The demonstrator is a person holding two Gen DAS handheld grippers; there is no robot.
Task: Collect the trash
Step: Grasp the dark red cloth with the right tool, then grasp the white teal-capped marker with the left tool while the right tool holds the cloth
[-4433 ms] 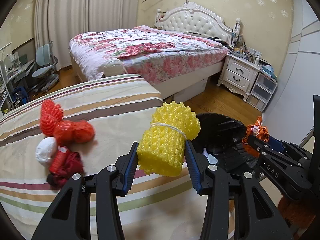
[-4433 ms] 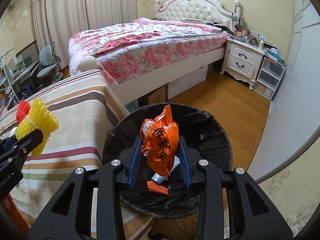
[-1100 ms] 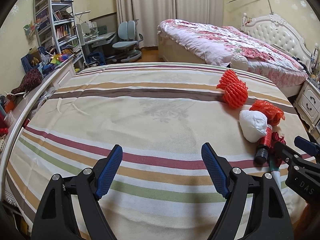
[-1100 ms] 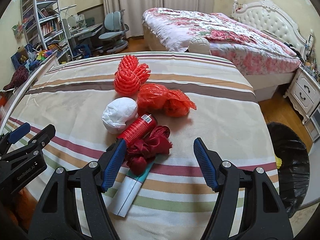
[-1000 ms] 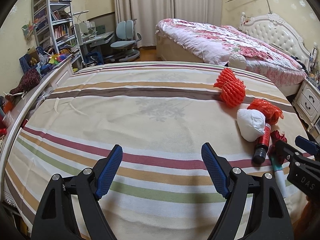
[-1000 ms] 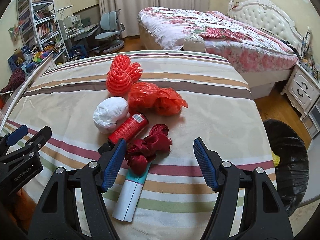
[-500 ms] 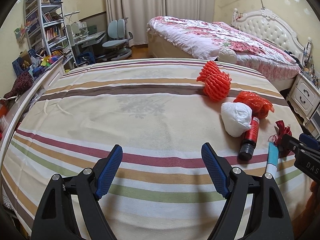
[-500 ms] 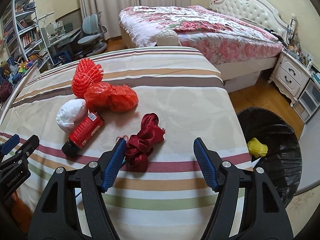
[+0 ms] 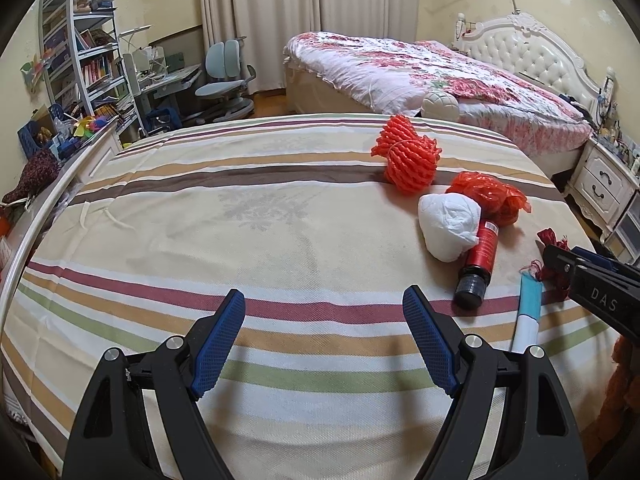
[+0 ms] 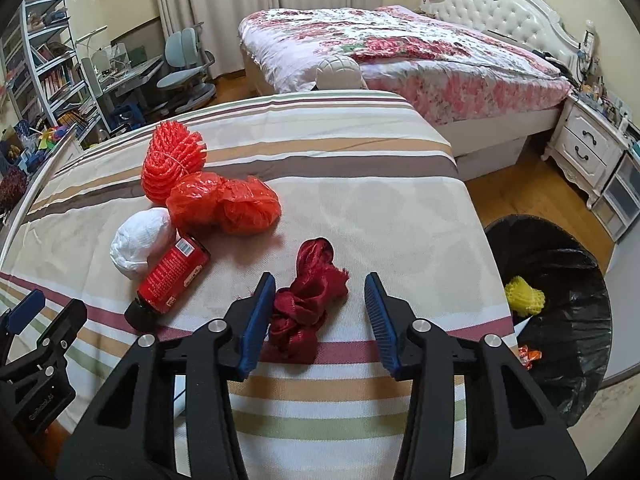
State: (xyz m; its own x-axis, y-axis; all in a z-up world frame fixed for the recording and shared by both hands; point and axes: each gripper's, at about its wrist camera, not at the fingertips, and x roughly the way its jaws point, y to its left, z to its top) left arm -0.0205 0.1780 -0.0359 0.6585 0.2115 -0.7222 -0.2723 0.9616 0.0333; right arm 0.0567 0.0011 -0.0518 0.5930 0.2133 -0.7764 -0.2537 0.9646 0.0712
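Note:
Trash lies on a striped bedspread (image 9: 240, 216): a red foam net (image 10: 172, 164), an orange plastic bag (image 10: 224, 204), a white paper wad (image 10: 140, 244), a red bottle (image 10: 172, 280), a dark red ribbon (image 10: 308, 296) and a white-and-teal tube (image 9: 528, 316). My right gripper (image 10: 320, 312) is open, its jaws on either side of the ribbon's near part. My left gripper (image 9: 324, 336) is open and empty over bare bedspread, left of the trash. A black-lined bin (image 10: 560, 280) stands on the floor to the right and holds a yellow foam net (image 10: 524, 296).
A floral bed (image 9: 420, 68) with a white headboard stands behind. A white nightstand (image 10: 588, 152) is at the right. A desk, chairs (image 9: 224, 80) and shelves (image 9: 80, 60) are at the back left. Wooden floor lies between the beds.
Both grippers dropped their trash in the bin and swung back over the bedspread. In the last second the right gripper moved to the ribbon and narrowed slightly; the left shifted left.

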